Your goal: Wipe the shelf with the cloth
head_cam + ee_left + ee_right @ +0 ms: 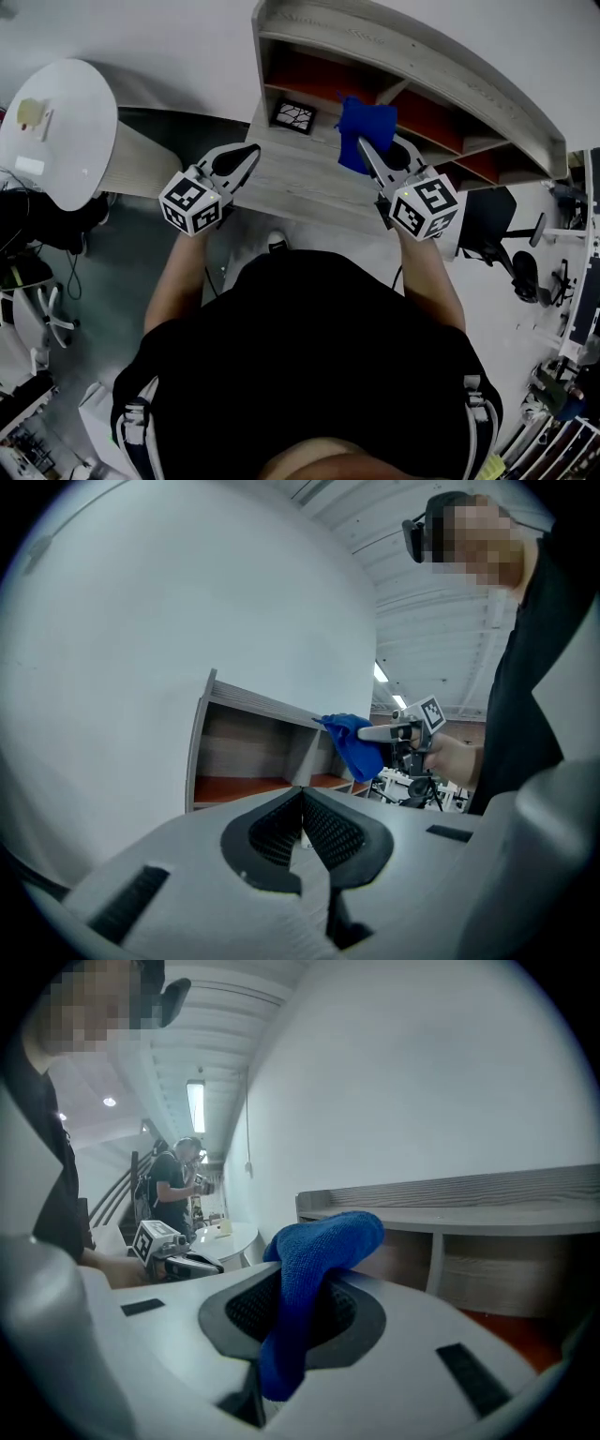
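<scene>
A blue cloth (361, 131) hangs from my right gripper (367, 150), which is shut on it, in front of the shelf's (412, 56) upper middle compartments. In the right gripper view the cloth (314, 1269) drapes out from between the closed jaws. The shelf is pale grey wood with red-brown compartment floors (239, 787). My left gripper (246, 159) is shut with nothing in it, held over the shelf's lower board (300, 183) at the left. The left gripper view shows the cloth (354, 742) and the right gripper (380, 731) off to the right.
A small dark framed tile (292, 116) stands on the shelf's lower board left of the cloth. A round white table (61, 127) sits at the left. Office chairs (511, 244) and clutter fill the right side. Another person (173, 1180) stands far behind.
</scene>
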